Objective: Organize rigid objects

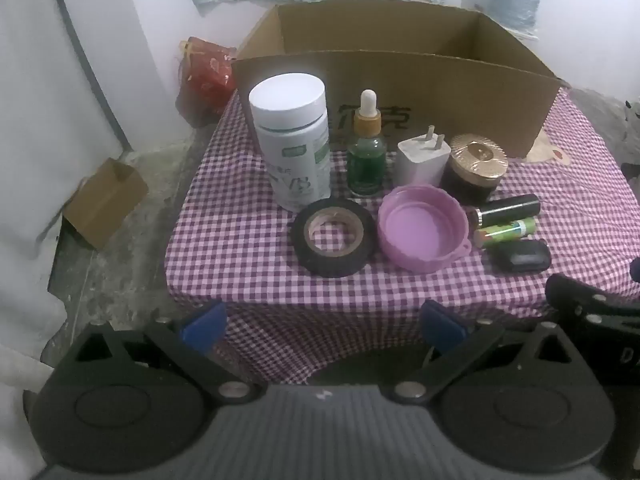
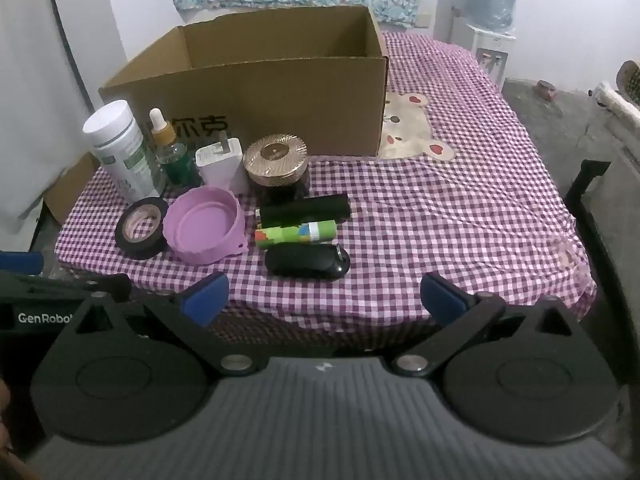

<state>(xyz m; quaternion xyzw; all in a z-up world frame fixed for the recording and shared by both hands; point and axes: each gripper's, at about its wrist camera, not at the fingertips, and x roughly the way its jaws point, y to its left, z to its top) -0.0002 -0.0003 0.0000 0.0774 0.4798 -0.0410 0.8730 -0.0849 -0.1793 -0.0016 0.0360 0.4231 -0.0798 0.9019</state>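
both tools (image 1: 324, 322) (image 2: 324, 298) agape off the table's (image 2: 460, 240) near edge

A water dispenser (image 2: 490, 20) stands behind the checked bench (image 2: 460, 208); a red bag (image 1: 206, 74) sits beside it.

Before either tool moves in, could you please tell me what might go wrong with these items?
1. The green dropper bottle stands tall and narrow, close between the white supplement bottle and the white charger; a reach there could tip it.
2. The black tube and green tube lie on their sides and may roll if nudged.
3. The cardboard box has high walls; low carries could snag.
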